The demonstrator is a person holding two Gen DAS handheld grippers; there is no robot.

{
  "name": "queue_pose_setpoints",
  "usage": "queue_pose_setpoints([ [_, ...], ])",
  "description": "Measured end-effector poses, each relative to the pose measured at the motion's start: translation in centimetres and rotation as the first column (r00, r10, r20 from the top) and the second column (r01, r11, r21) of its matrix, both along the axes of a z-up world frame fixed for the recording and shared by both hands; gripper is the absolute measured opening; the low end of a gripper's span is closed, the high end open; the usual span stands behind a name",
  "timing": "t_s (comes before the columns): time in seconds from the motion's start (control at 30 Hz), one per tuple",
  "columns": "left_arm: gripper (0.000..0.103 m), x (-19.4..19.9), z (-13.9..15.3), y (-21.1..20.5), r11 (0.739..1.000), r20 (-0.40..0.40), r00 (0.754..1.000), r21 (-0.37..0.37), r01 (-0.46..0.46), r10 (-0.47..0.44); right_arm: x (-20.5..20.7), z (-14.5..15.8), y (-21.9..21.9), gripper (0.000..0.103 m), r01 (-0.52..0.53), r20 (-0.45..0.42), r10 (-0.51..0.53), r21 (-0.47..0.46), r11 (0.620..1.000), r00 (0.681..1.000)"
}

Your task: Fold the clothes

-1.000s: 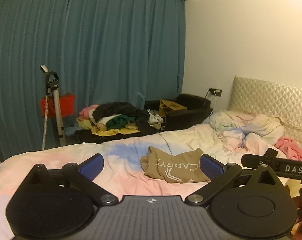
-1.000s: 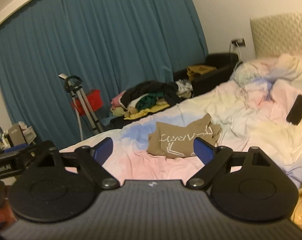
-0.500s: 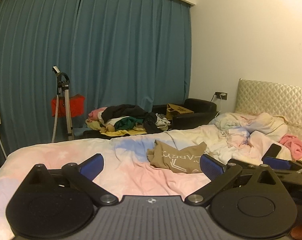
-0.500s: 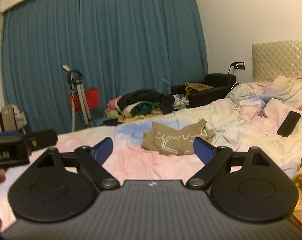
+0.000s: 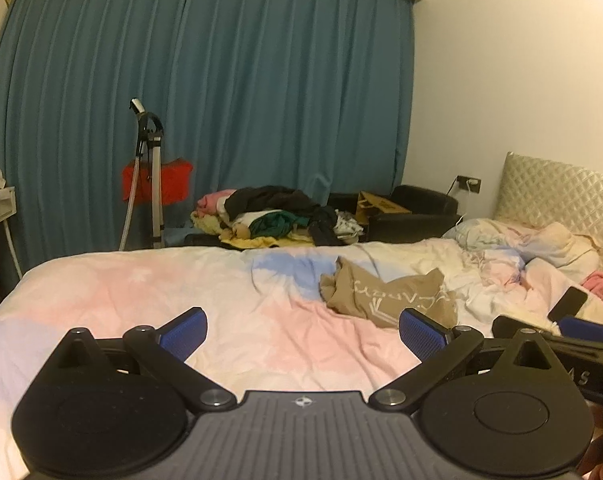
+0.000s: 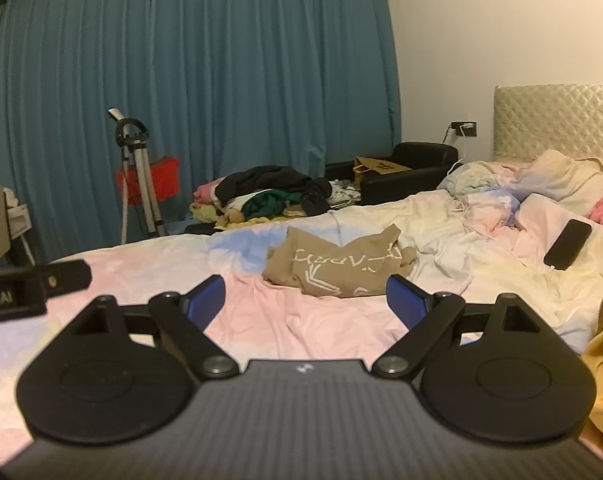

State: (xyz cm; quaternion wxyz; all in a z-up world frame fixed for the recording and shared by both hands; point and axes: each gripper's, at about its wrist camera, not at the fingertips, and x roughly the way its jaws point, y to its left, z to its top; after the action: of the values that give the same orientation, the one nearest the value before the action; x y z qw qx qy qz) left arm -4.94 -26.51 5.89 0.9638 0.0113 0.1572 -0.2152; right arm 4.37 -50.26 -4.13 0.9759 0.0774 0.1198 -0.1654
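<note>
Plainly nothing is folded: the tan shirt (image 6: 337, 266) lies crumpled mid-frame on the bed (image 6: 261, 320); left tool (image 5: 303, 330) and right tool (image 6: 305, 296) gape wide, empty.

A tan shirt (image 6: 337, 266) with white letters is seen lying crumpled on the bed (image 6: 261, 320). It is bunched up in a loose heap, with two corners poking up. It is found near the middle of the bed, on the pink and blue sheet.
</note>
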Motion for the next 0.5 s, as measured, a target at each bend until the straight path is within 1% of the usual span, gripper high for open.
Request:
queue_pose_setpoints([
  [0.17, 0.103, 0.8, -0.3, -0.1, 1.000, -0.004, 1.000, 0.011, -0.009, 0.009, 0.5, -0.5, -0.2, 0.089, 0.004, -0.022, -0.004, 0.008, 1.000, 1.000],
  [0.37, 0.103, 0.9, -0.9, -0.9, 1.000, -0.003, 1.000, 0.019, 0.007, -0.007, 0.6, -0.7, 0.1, 0.089, 0.020, -0.024, -0.020, -0.011, 1.000, 1.000],
  [0.5, 0.103, 1.0, -1.3, -1.4, 0.999, -0.004, 1.000, 0.034, 0.006, -0.006, 0.9, -0.8, 0.0, 0.089, 0.033, -0.041, -0.034, -0.014, 0.999, 0.999],
])
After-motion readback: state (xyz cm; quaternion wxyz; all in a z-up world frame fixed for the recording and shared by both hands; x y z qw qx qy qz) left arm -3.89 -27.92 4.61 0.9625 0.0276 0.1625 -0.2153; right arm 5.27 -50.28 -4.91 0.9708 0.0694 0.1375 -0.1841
